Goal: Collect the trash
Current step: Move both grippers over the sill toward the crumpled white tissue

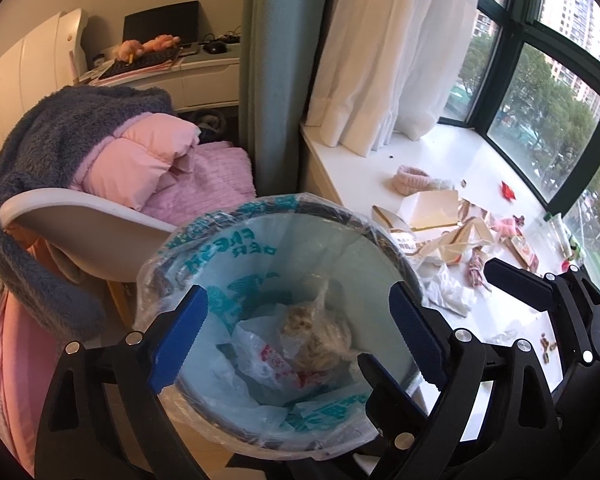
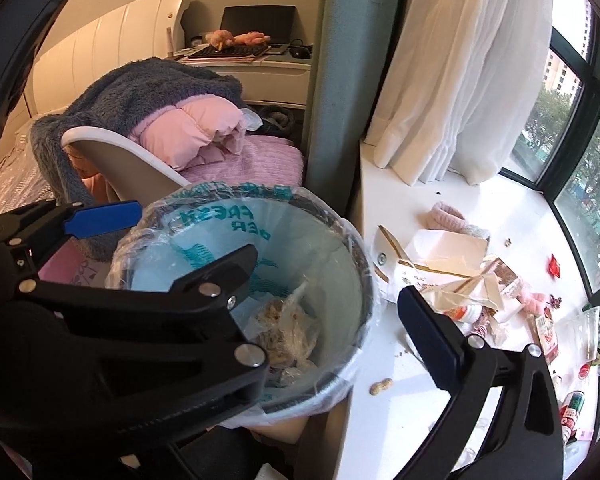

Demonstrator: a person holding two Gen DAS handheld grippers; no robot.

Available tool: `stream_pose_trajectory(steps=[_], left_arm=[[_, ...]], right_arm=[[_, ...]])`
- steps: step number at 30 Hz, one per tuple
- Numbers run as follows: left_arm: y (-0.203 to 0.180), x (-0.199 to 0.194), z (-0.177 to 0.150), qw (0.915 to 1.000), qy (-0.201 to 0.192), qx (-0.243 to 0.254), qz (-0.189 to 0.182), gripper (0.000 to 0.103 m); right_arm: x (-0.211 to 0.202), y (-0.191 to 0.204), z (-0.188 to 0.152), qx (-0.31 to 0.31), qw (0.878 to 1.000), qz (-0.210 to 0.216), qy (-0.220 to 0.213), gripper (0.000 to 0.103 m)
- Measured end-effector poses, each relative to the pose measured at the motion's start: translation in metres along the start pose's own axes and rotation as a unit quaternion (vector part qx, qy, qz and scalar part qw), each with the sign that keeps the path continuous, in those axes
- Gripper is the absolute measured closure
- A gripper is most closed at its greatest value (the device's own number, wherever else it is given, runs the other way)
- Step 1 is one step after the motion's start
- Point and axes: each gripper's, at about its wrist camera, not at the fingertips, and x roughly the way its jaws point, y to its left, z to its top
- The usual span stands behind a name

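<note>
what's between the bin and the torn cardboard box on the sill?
Right wrist view: a bare strip of white sill separates the bin from the torn box. Only crumbs and a peanut lie nearer the camera.

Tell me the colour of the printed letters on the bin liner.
Teal, on the pale blue bin liner; clearest in the right wrist view.

The bin (image 1: 284,280) stands against the left edge of the window ledge (image 1: 420,152), with bagged scraps (image 1: 320,332) at its bottom. A chair (image 1: 88,224) heaped with clothes (image 1: 140,152) is behind it to the left. On the ledge, torn boxes (image 1: 432,216) lie mid-way, a cup (image 2: 590,332) near the window edge, a peanut (image 2: 381,386) near the bin.
</note>
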Motion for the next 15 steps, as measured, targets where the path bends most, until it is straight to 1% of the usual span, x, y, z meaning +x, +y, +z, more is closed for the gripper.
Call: stream_pose_trajectory(steps=[4,9,12,15], left_arm=[[-0.023,0.003,-0.002,0.9995,0.007,0.021,-0.022,0.014],[-0.067,0.006,-0.009,0.9957,0.016,0.068,-0.061,0.014],[-0.100,0.006,-0.015,0.9906,0.021,0.100,-0.091,0.014],[-0.131,0.005,-0.021,0.9836,0.024,0.133,-0.119,0.014]], right_arm=[[-0.010,-0.016,-0.012,0.021,0.999,-0.024,0.006,0.007],[-0.028,-0.046,-0.038,0.066,0.996,-0.064,0.018,0.007],[-0.040,-0.065,-0.054,0.095,0.991,-0.089,0.024,0.007],[-0.053,-0.085,-0.073,0.133,0.984,-0.118,0.031,0.007]])
